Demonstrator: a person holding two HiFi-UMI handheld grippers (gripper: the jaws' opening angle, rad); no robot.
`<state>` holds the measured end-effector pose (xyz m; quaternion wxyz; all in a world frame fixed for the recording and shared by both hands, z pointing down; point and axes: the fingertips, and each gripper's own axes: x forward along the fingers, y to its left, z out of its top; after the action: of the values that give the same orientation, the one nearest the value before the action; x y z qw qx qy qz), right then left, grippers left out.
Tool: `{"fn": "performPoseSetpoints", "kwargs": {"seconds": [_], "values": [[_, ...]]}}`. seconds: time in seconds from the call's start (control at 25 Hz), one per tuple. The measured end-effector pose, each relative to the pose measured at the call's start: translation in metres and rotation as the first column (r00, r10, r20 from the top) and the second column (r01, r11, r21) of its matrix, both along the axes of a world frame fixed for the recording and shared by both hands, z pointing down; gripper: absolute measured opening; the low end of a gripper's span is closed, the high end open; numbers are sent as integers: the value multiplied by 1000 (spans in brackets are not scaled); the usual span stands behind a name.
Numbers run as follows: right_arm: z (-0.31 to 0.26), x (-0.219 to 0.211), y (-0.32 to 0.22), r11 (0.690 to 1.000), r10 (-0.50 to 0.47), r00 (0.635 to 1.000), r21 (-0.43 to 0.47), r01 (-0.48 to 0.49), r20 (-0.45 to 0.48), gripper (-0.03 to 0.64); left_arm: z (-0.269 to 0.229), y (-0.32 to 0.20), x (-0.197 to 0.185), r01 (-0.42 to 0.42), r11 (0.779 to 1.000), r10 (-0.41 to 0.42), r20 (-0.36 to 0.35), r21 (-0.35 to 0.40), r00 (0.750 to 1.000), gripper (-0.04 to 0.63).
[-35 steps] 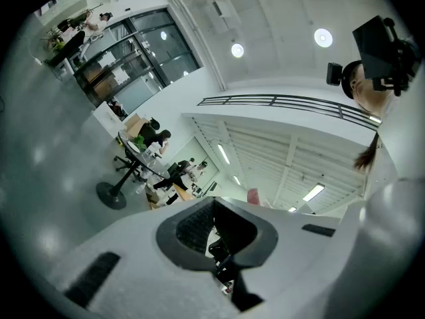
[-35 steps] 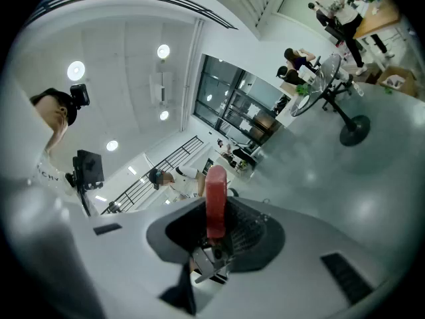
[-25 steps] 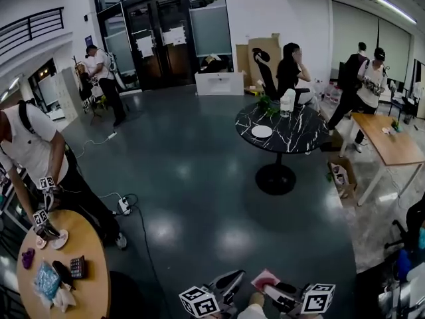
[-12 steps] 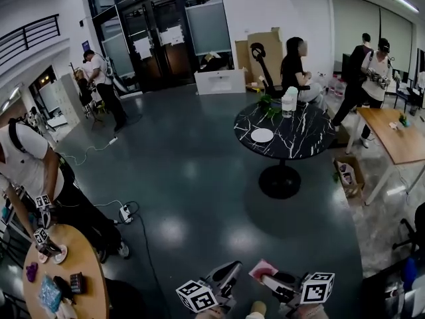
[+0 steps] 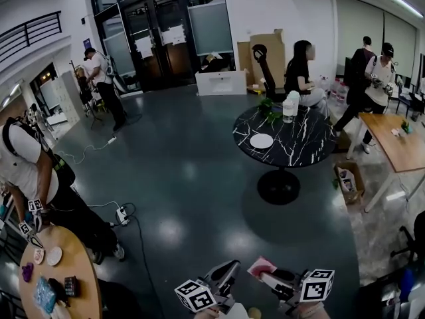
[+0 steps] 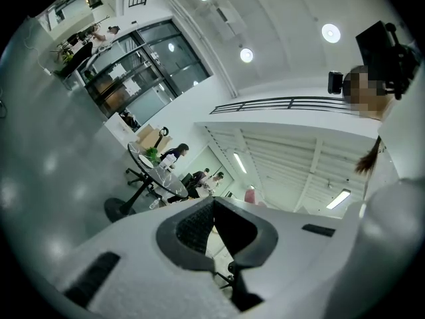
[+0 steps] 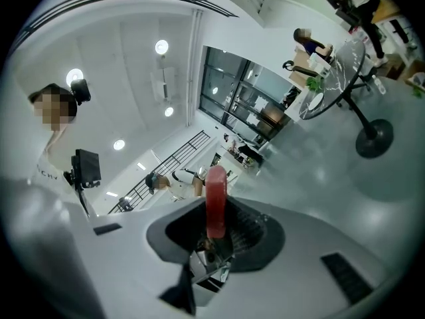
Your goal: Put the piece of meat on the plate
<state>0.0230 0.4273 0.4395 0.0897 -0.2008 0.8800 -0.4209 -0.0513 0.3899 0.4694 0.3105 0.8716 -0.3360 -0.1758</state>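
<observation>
The piece of meat (image 7: 216,191) is a flat pink-red slab standing on edge between the jaws of my right gripper (image 7: 217,226), which is shut on it. In the head view the meat (image 5: 261,267) pokes out ahead of the right gripper (image 5: 267,278) at the bottom edge. Beside it my left gripper (image 5: 232,266) points the same way; its jaws (image 6: 212,203) meet at the tips with nothing between them. The white plate (image 5: 261,141) lies on the round black marble table (image 5: 299,145), well ahead and to the right across the floor.
A bottle (image 5: 288,106) and a plant (image 5: 269,105) stand on the black table. A cardboard box (image 5: 347,180) sits beside its base. A cable and power strip (image 5: 123,212) cross the floor at left. A person works at the round wooden table (image 5: 63,291). A wooden desk (image 5: 392,141) stands right.
Both grippers stay at the bottom of the view with the meat still held while the room shifts slightly. The person at the wooden table has lifted their grippers off the small plate there.
</observation>
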Motion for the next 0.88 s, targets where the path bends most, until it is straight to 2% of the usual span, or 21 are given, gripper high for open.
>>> {"fn": "performPoseSetpoints", "kwargs": {"seconds": [0.28, 0.52, 0.88], "values": [[18, 0, -31, 998, 20, 1000, -57, -19, 13, 86, 12, -28, -5, -2, 1000, 2, 13, -26, 1000, 9], [21, 3, -87, 997, 26, 1000, -66, -26, -6, 86, 25, -92, 5, -25, 998, 24, -17, -60, 1000, 9], [12, 3, -191, 997, 58, 998, -53, -60, -36, 86, 10, -197, 18, -82, 997, 82, -30, -12, 996, 9]]}}
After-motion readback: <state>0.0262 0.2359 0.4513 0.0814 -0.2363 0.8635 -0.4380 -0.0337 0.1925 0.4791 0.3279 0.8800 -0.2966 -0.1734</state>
